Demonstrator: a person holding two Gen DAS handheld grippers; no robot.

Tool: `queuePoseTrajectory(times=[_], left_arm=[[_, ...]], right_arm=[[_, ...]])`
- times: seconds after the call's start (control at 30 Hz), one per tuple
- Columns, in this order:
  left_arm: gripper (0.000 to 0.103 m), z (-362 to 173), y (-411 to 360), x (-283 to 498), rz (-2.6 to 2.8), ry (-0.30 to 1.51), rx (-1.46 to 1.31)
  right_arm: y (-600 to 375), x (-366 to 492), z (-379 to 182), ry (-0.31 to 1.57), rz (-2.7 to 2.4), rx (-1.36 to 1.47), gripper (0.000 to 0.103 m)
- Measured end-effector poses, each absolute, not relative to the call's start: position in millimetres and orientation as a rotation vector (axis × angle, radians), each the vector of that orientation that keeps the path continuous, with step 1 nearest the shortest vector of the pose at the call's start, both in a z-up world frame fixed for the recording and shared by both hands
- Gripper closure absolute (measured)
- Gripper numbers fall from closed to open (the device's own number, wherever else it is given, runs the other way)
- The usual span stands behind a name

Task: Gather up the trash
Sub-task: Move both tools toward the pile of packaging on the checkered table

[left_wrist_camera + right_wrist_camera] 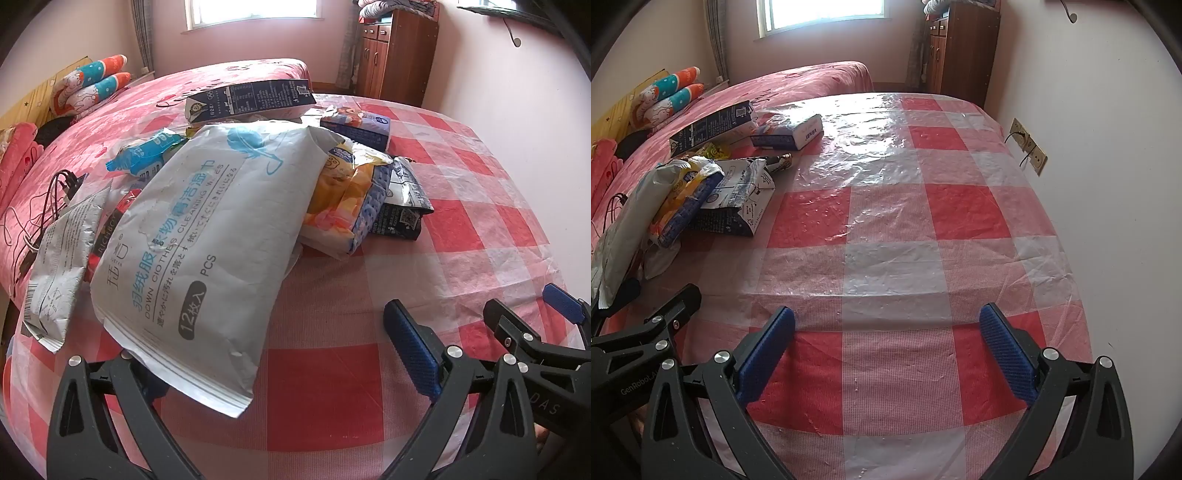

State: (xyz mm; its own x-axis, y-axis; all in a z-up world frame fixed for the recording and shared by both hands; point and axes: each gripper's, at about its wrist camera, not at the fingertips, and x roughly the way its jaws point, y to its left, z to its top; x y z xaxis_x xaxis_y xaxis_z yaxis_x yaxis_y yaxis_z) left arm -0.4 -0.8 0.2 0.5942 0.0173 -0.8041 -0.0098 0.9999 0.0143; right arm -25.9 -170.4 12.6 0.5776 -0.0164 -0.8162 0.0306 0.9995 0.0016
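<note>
Your left gripper (280, 354) stands with its jaws spread wide, pointing steeply down at the table. The near corner of the big grey wipes pouch (207, 236) lies between the fingers, over the left one, but neither blue pad presses on it; whether it touches the left finger you cannot tell, since the pouch hides that pad. Your right gripper (886, 350) is just as wide and holds nothing: between its blue pads (1008, 354) you see only the red-and-white checked tablecloth (886, 206), and the pictures do not show whether they touch it.

The trash sits in one heap on the left part of the table, against the pink bed (229, 77). Under the grey pouch's far end lies a yellow snack bag (347, 199), then a flattened milk carton (738, 199) just beside it. Behind those lie a dark tall carton (251, 99) on its side and a blue tissue pack (790, 134). A blue wipes packet (144, 153) and a grey mailer bag (59, 266) lie at the heap's left edge, beside black cables (55, 195) on the bed.
</note>
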Motion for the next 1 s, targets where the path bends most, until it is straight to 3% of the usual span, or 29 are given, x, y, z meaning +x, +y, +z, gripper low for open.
queuePoseTrajectory(times=[0.67, 1.0], left_arm=[[0.004, 11.5, 3.7, -55.7, -0.057, 0.892, 0.073], [0.004, 57.9, 22.0, -104.0, -0.042, 0.762, 0.125]], right_arm=[[-168.4, -73.7, 13.6, 0.949, -0.04, 0.042, 0.004], [-157.6, -130.0, 64.0, 0.78, -0.054, 0.031, 0.005]])
